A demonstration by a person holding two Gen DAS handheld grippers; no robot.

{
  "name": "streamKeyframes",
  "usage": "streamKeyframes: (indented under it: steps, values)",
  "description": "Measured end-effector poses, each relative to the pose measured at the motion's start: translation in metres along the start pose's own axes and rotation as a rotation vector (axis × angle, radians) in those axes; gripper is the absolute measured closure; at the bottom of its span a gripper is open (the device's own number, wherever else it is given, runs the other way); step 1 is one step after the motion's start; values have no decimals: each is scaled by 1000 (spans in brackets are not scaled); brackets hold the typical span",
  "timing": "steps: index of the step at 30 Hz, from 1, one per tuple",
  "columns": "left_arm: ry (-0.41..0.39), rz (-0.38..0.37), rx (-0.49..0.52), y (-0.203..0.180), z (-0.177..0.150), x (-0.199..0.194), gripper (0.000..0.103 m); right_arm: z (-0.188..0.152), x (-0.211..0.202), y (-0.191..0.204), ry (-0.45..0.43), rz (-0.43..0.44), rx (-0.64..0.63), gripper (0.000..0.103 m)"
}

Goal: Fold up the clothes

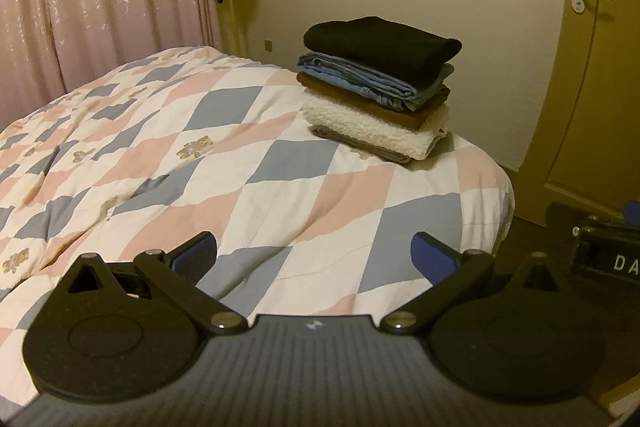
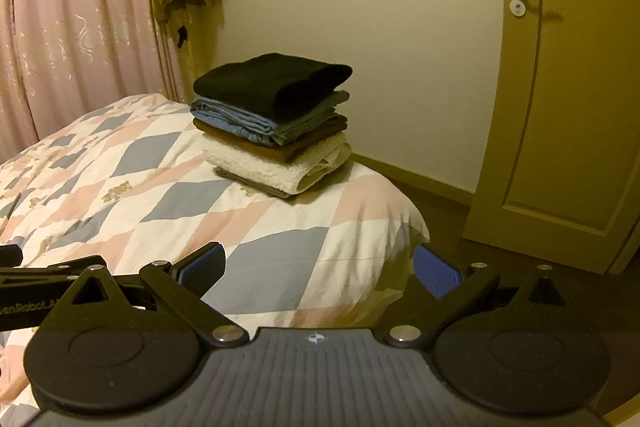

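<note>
Bedroom, dim yellow light; bed (image 1: pixel 280 163) under a checked quilt. I see a folded stack of clothes (image 1: pixel 380 91) at the bed's far right corner, black piece on top. Left tongs (image 1: pixel 314 257) and right tongs (image 2: pixel 320 271) both spread apart, holding nothing, above the near edge. Soft, light fabrics, I judge; grip at folded edges.
</note>
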State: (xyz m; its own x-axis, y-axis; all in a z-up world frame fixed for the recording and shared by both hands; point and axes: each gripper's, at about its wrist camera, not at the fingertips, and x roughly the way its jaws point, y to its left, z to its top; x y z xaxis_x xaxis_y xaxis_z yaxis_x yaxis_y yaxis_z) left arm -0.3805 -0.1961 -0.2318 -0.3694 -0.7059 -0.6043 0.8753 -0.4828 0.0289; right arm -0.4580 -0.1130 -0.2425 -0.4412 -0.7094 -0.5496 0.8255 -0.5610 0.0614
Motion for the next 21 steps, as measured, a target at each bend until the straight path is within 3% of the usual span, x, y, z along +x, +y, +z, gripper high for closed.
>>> streamKeyframes:
  steps: [21]
  values:
    - [25, 28, -38, 33, 4, 36, 1, 10, 45, 20, 41, 27, -4, 0]
